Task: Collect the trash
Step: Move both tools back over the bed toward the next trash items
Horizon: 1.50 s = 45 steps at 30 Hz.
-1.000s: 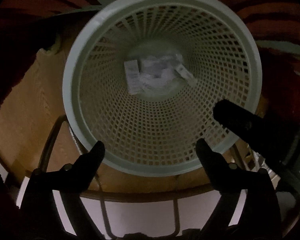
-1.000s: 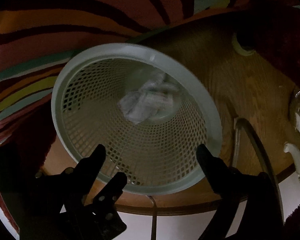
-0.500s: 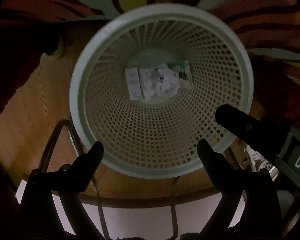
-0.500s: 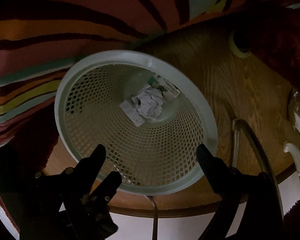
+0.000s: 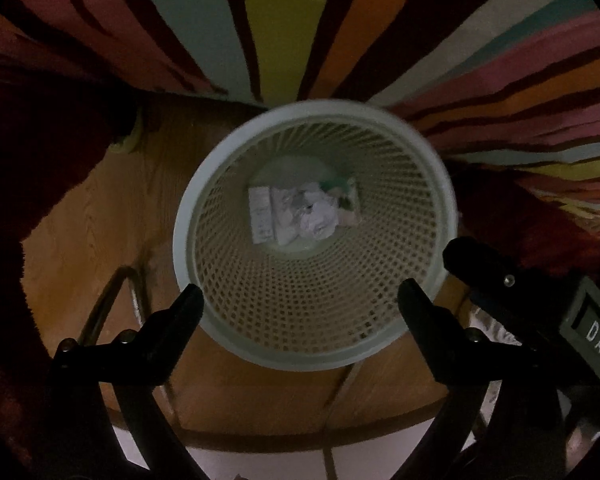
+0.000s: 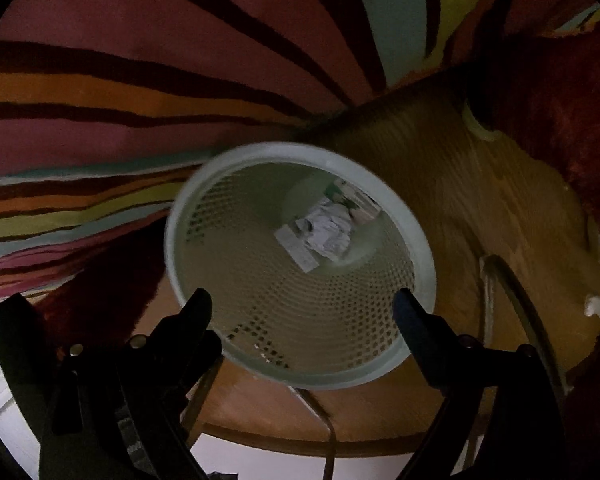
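A pale green lattice waste basket (image 5: pixel 188 216) stands below both grippers on a round wooden surface (image 5: pixel 100 216). Crumpled white paper and flat wrappers (image 5: pixel 304 212) lie on its bottom; they also show in the right wrist view (image 6: pixel 324 232), inside the basket (image 6: pixel 416 232). My left gripper (image 5: pixel 300 300) is open and empty, high above the basket's near rim. My right gripper (image 6: pixel 302 306) is open and empty above the same rim. The right gripper's finger shows at the right of the left wrist view (image 5: pixel 484 268).
A striped, many-coloured rug (image 5: pixel 284 24) lies beyond the basket. Dark red fuzzy fabric (image 6: pixel 560 92) covers parts of the wooden surface. A metal tube frame (image 6: pixel 516 292) runs under its near edge. A small pale ring (image 6: pixel 480 124) lies by the fabric.
Both grippers have risen away from the basket, which now looks smaller and farther. More trash has settled on the basket's bottom. Both stay open.
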{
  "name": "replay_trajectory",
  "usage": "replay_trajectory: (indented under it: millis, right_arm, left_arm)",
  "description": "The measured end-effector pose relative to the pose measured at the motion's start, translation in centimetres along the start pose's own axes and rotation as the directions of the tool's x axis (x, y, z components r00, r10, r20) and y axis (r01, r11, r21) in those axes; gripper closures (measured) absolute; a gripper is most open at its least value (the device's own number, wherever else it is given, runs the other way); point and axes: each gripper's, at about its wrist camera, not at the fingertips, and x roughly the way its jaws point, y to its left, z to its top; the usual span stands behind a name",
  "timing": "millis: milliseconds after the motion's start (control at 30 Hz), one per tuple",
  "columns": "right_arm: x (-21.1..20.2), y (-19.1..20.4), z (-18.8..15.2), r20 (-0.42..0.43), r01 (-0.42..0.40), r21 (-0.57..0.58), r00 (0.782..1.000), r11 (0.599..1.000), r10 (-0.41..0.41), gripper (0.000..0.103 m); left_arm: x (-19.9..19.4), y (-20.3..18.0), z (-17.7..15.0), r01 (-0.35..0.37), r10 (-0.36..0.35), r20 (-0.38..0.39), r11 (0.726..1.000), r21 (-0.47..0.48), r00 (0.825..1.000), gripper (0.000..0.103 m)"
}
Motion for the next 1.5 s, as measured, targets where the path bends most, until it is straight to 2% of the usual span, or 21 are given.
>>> replay_trajectory:
  millis: [167,267,367,467,533,567,600,667,733,800,833,867,900,933,967,1000,1067,1133,1300,1367,1500]
  right_arm:
    - [-3.0,1.2,-0.9,0.096,-0.02,-0.071,0.995,0.997,0.026,0.016]
    - [-5.4,1.6,-1.6,0.172,-0.033,-0.116,0.984,0.993,0.053,0.016]
    - [-8.4,2.3,-2.2,0.269,-0.021,-0.183,0.961,0.983,0.071,0.016]
    - [-12.1,2.9,-2.5,0.392,-0.005,-0.247,0.914,0.969,0.105,0.016]
    - [-15.6,3.3,-3.0,0.519,0.038,-0.287,0.846,0.957,0.122,0.016]
    - [-16.2,3.4,-3.2,0.547,0.046,-0.295,0.827,0.954,0.13,0.016]
    - [-18.1,3.7,-3.5,0.612,0.065,-0.307,0.778,0.949,0.145,0.016]
    - [-20.1,4.0,-3.9,0.684,0.095,-0.315,0.713,0.944,0.156,0.016]
    - [-22.4,4.6,-4.5,0.771,0.151,-0.314,0.617,0.937,0.159,0.016]
    - [-24.0,5.0,-4.7,0.822,0.194,-0.313,0.545,0.93,0.163,0.016]
    - [-24.7,5.2,-4.4,0.836,0.207,-0.315,0.523,0.926,0.167,0.016]
    - [-25.2,5.3,-4.2,0.842,0.212,-0.317,0.511,0.924,0.172,0.016]
    - [-25.8,5.4,-3.7,0.846,0.211,-0.323,0.502,0.922,0.181,0.016]
    - [-26.4,5.4,-3.1,0.848,0.21,-0.324,0.496,0.923,0.185,0.016]
    - [-27.0,5.5,-2.5,0.85,0.208,-0.324,0.493,0.923,0.187,0.016]
    - [-27.4,5.5,-1.8,0.849,0.205,-0.331,0.491,0.921,0.196,0.016]
    - [-28.2,6.0,-0.1,0.848,0.212,-0.337,0.491,0.918,0.198,0.016]
    - [-28.6,6.1,0.2,0.847,0.214,-0.339,0.492,0.916,0.198,0.016]
    - [-29.6,6.7,2.6,0.834,0.239,-0.375,0.509,0.896,0.213,0.016]
    - [-29.4,6.7,3.3,0.832,0.254,-0.378,0.514,0.89,0.207,0.016]
    - [-28.5,6.9,6.0,0.82,0.281,-0.393,0.537,0.875,0.196,0.016]
  left_arm:
    - [-3.2,0.0,-0.9,0.024,-0.025,0.099,1.0,0.005,0.995,0.008]
    - [-5.5,0.1,-1.4,0.051,-0.051,0.175,0.999,0.005,0.983,0.008]
    - [-7.9,0.5,-2.0,0.072,-0.069,0.285,0.997,0.0,0.956,0.008]
    - [-10.4,0.8,-2.4,0.095,-0.09,0.358,0.995,0.004,0.929,0.008]
    - [-12.1,0.7,-2.7,0.083,-0.086,0.406,0.996,0.025,0.91,0.008]
    - [-12.7,0.4,-3.0,0.071,-0.078,0.432,0.997,0.032,0.898,0.008]
    - [-13.6,0.3,-3.0,0.059,-0.073,0.466,0.997,0.043,0.882,0.008]
    - [-15.8,0.0,-3.0,0.008,-0.039,0.55,0.998,0.059,0.834,0.008]
    - [-17.4,-0.5,-3.0,-0.028,-0.024,0.614,0.997,0.075,0.789,0.008]
    - [-19.5,-1.2,-2.9,-0.042,-0.039,0.675,0.994,0.102,0.737,0.008]
    - [-20.3,-1.6,-2.8,-0.045,-0.046,0.7,0.993,0.111,0.712,0.008]
    - [-21.4,-2.0,-2.7,-0.053,-0.052,0.733,0.991,0.119,0.678,0.008]
    - [-22.2,-2.4,-2.5,-0.064,-0.051,0.756,0.99,0.123,0.653,0.008]
    - [-23.2,-3.2,-2.2,-0.084,-0.05,0.784,0.988,0.129,0.619,0.008]
    - [-23.9,-3.8,-2.0,-0.101,-0.051,0.798,0.985,0.139,0.601,0.008]
    - [-24.5,-4.7,-1.5,-0.125,-0.05,0.808,0.981,0.151,0.587,0.008]
    - [-25.5,-6.5,0.0,-0.162,-0.048,0.816,0.972,0.172,0.576,0.008]
    - [-26.4,-7.3,1.1,-0.16,-0.063,0.816,0.969,0.187,0.574,0.008]
    - [-27.9,-10.5,5.7,-0.062,-0.135,0.788,0.975,0.214,0.601,0.008]
    - [-28.2,-11.6,7.2,-0.06,-0.135,0.778,0.975,0.216,0.613,0.008]
    - [-28.5,-14.4,10.4,-0.059,-0.135,0.769,0.974,0.219,0.625,0.008]
